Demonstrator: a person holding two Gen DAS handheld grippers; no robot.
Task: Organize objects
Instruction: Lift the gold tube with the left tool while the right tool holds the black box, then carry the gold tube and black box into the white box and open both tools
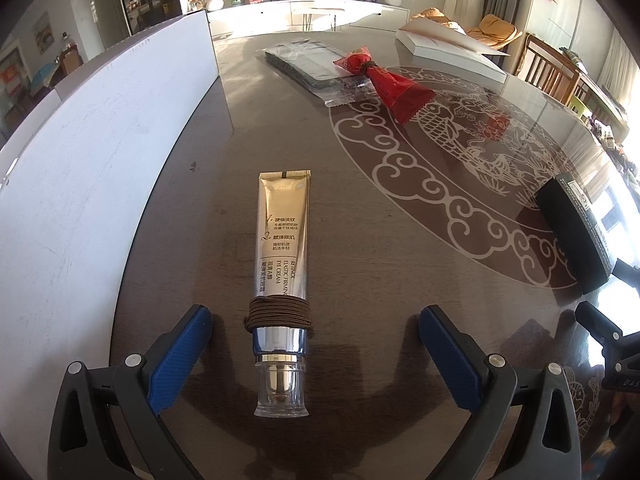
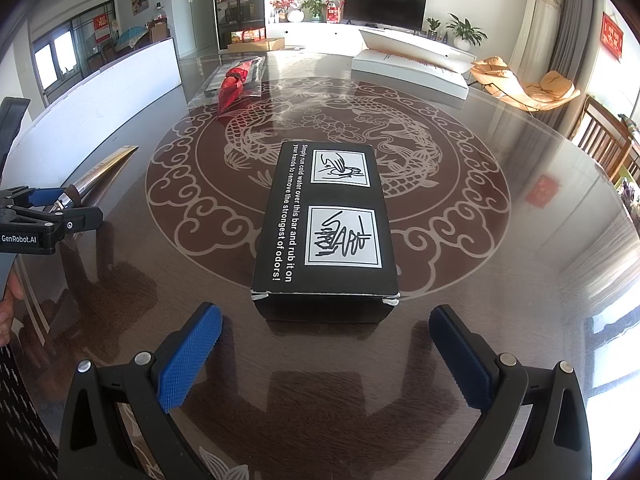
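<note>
Now both tongs gape wide, holding nothing: left tongs [image 1: 314, 338] straddle the gold cream tube [image 1: 281, 280], cap end nearest, w/o touching. Right tongs [image 2: 326, 344] sit just short of the black box [image 2: 326, 224], which lies at 12 o'clock on the desk [image 2: 500, 280].

The left gripper [image 1: 314, 344] sits low over the table with its 2 blue-padded fingers [image 1: 178, 350] spread wide apart, nothing pinched between them. Seen from the right wrist camera, the same left gripper [image 2: 60, 206] enters from the left edge, held level, and part of a hand [image 2: 8, 304] shows at the edge below its black body. The right gripper [image 2: 326, 354] is also low and points forward, its 2 blue pads [image 2: 188, 354] parted wide and touching nothing. Both grippers aim roughly the same way, side by side.
</note>
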